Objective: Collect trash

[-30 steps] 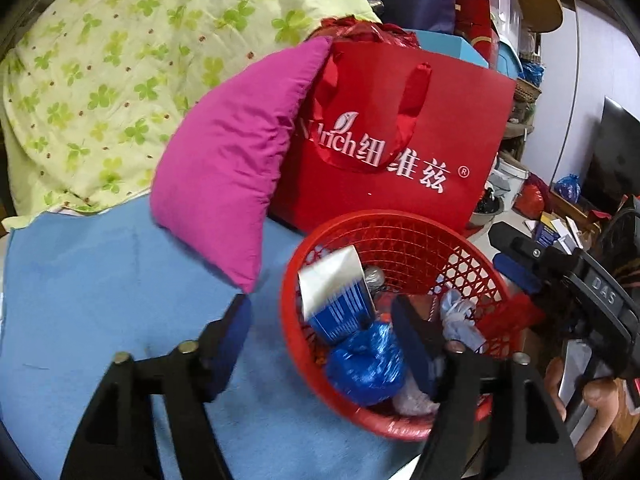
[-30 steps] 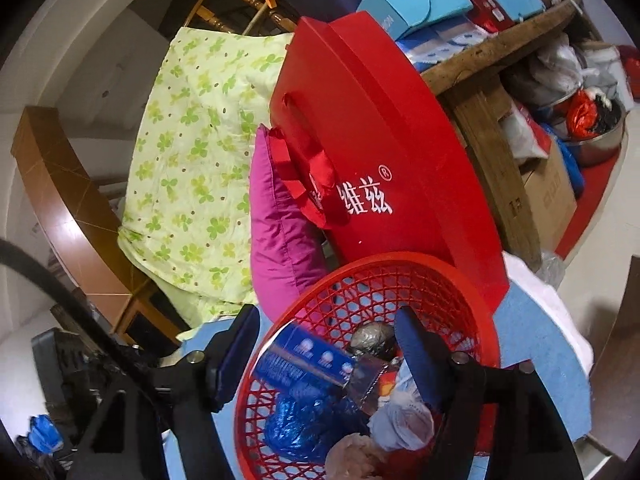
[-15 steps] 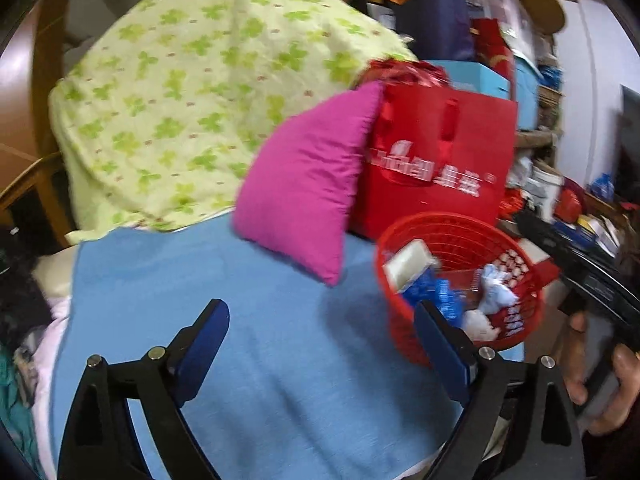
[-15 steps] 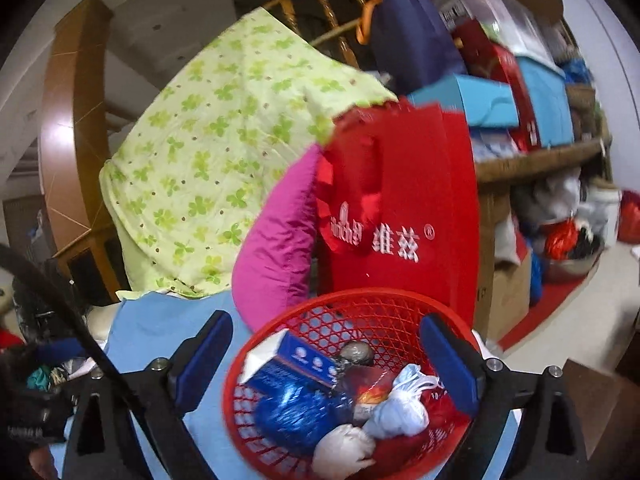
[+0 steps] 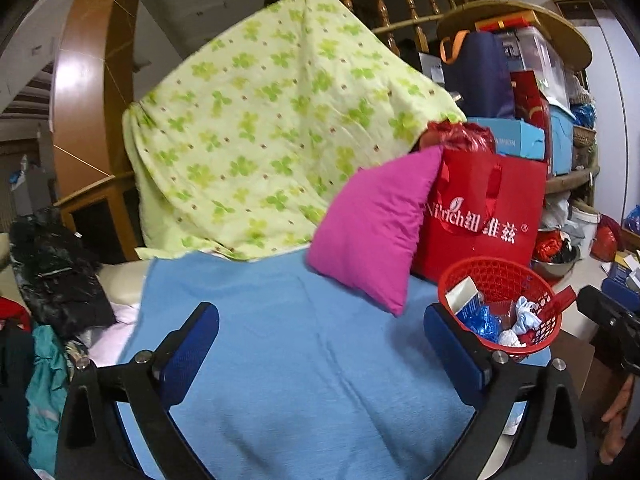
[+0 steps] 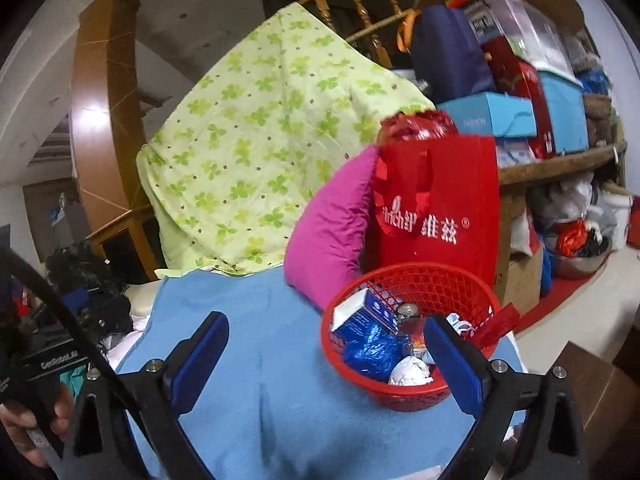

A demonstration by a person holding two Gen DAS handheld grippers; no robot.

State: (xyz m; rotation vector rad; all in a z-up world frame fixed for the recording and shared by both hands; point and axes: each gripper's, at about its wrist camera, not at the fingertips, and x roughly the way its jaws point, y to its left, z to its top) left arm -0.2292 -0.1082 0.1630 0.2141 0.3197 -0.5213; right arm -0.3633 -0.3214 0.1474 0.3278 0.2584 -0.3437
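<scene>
Beyond both grippers' fingers (image 6: pixel 452 364) (spread, empty) sits the trash basket (image 6: pixel 416 280).

In the left wrist view the red basket (image 5: pixel 500 280) has its near rim hidden behind a gripper finger (image 5: pixel 452 340), and the trash inside is too small to name beyond a carton and crumpled wrappers. A hand (image 5: pixel 616 416) is cut off at the lower right edge. In the right wrist view the pink pillow (image 6: pixel 332 232) covers the left part of the red bag (image 6: pixel 440 208) and its lettering.
</scene>
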